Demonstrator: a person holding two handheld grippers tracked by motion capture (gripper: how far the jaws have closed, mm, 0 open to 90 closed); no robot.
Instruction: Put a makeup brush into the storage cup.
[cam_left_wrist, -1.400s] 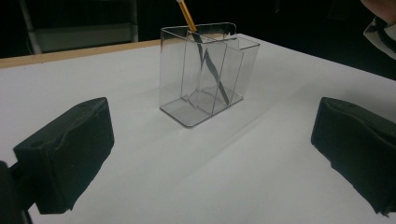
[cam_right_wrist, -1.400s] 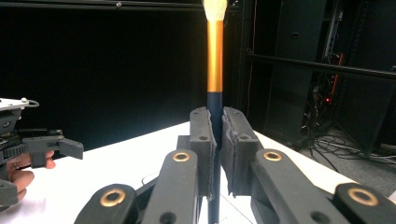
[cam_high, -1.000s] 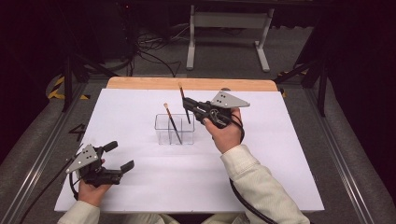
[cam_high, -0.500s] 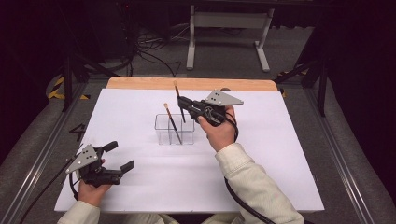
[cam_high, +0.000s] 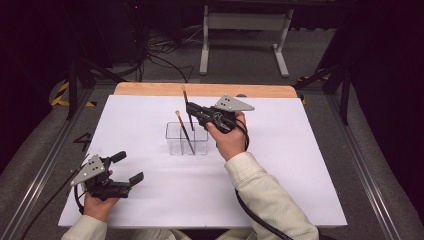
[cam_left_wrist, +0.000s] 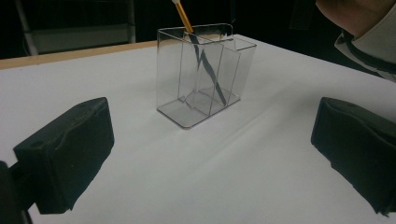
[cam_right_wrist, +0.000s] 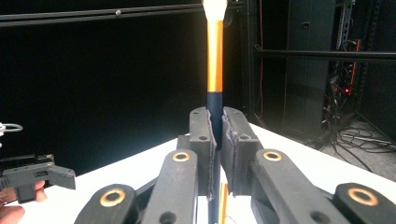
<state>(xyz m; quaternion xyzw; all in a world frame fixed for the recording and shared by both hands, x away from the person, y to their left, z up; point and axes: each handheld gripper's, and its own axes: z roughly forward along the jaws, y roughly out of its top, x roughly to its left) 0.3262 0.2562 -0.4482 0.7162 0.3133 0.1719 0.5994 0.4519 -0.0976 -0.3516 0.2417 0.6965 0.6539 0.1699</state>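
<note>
There are two thin brushes with dark handle, gold ferrule and pale tip: one (cam_high: 184, 133) stands in the holder, one (cam_high: 187, 107) is lifted above it. There is one clear plastic holder with compartments (cam_high: 175, 145), near the table's (cam_high: 300, 165) middle.

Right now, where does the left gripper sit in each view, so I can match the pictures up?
High view: the left gripper is at lower left, jaws open, on the person's near side of the table.
Left gripper view: its own two black jaws rise from the bottom corners, wide apart.
Right gripper view: it is small at the far left edge, well left of the clamped brush.
Shared landmark: the white tabletop.
</note>
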